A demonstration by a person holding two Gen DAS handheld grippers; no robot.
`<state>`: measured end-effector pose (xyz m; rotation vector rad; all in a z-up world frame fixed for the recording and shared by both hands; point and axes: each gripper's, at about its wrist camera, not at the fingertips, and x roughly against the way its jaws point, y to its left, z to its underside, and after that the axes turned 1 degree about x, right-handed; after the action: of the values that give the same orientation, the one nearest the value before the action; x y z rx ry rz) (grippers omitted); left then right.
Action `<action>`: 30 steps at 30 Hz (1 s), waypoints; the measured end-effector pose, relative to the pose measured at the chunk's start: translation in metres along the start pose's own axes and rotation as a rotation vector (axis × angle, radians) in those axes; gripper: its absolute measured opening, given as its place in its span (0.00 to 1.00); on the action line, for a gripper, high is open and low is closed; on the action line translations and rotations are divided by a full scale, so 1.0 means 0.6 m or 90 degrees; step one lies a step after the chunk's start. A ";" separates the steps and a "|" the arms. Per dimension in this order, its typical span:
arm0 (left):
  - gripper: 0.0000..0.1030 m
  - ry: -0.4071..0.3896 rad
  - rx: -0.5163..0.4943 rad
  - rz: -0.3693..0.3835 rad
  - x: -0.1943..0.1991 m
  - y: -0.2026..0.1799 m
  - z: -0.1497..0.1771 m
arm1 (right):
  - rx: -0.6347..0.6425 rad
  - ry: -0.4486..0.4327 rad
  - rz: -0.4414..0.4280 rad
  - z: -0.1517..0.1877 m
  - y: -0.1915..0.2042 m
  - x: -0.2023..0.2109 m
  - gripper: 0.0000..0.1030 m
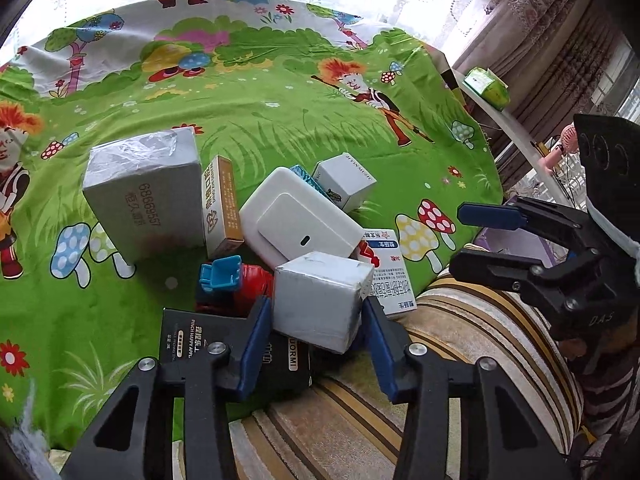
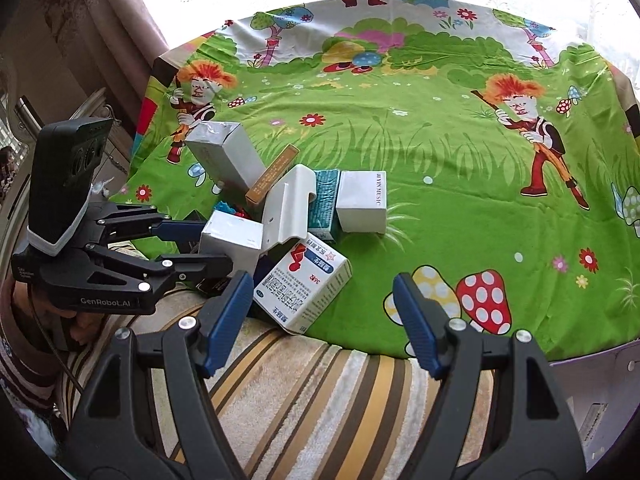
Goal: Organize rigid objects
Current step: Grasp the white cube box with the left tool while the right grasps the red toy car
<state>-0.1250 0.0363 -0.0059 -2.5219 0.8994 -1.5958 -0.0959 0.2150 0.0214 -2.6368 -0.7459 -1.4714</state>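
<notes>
A heap of boxes lies at the near edge of the green cartoon cloth (image 1: 280,120). My left gripper (image 1: 316,308) is shut on a small grey-white box (image 1: 320,292), its blue pads against both sides; the right wrist view shows the same grip (image 2: 216,244) on that box (image 2: 232,240). Behind it lie a white plastic device (image 1: 296,220), a large grey box (image 1: 144,196), a slim gold box (image 1: 222,204), a white cube box (image 1: 346,184) and a red-and-blue toy (image 1: 240,284). My right gripper (image 2: 322,312) stands open just short of a white-and-blue medicine box (image 2: 304,288).
A black box (image 1: 188,336) lies under my left fingers. A striped cushion (image 2: 300,400) runs along the cloth's near edge. A green packet (image 1: 488,84) sits on a white ledge at the right. Curtains hang behind the table.
</notes>
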 end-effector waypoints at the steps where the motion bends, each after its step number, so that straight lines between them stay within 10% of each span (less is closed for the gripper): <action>1: 0.46 -0.002 0.003 0.004 0.005 0.000 0.004 | 0.000 -0.001 0.000 -0.001 0.001 0.001 0.73; 18: 0.46 -0.183 0.193 -0.086 0.139 0.098 0.097 | 0.122 0.007 -0.038 -0.037 0.099 -0.066 0.64; 30: 0.46 -0.205 0.238 -0.063 0.139 0.122 0.118 | 0.256 0.037 -0.027 -0.071 0.160 -0.144 0.43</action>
<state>-0.0730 -0.0844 0.0059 -2.4741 0.4046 -1.1879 -0.1272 0.0856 -0.0056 -2.2815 -0.9779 -1.2427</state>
